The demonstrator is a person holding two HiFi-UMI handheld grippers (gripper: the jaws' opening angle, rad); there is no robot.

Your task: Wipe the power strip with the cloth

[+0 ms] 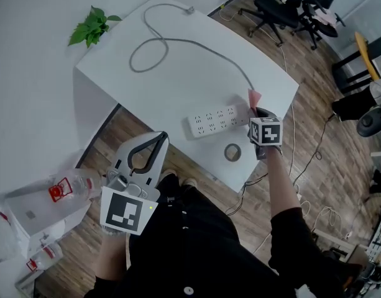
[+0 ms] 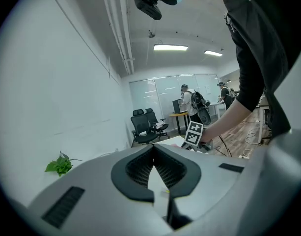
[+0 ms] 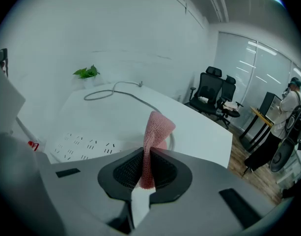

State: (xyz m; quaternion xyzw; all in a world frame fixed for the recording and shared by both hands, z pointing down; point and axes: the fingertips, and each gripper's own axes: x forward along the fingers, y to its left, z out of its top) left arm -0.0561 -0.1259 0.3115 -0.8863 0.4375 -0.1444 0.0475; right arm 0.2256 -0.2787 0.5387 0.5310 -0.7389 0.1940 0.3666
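- The right gripper (image 1: 257, 112) is held over the right part of the white table (image 1: 178, 73), at the right end of the power strip (image 1: 215, 120)
- In the right gripper view, the jaws of the right gripper (image 3: 145, 154) are seen closed on the pink knitted cloth (image 3: 155, 132); the cloth is pinched between the two pads, and its folded end stands out beyond the jaw tips
- In the head view, the cloth (image 1: 255, 97) is seen just beside the end of the power strip where the grey cable (image 1: 178, 41) enters; contact between the cloth and the strip cannot be confirmed
- The power strip (image 3: 86, 144) lies flat on the table, sockets facing up, near the table's front edge and to the left of the right gripper's jaws
- The cable is laid across the table in a loop, and its plug rests near the far edge
- The left gripper (image 1: 160, 136) is held off the table, over the wooden floor, in front of the table's near edge
- In the left gripper view, the jaws of the left gripper (image 2: 153, 149) are seen brought together at the tips, with nothing between them
- A roll of tape (image 1: 232, 152) lies on the table in front of the power strip
- A green plant (image 1: 91, 27) stands beyond the table's far left corner
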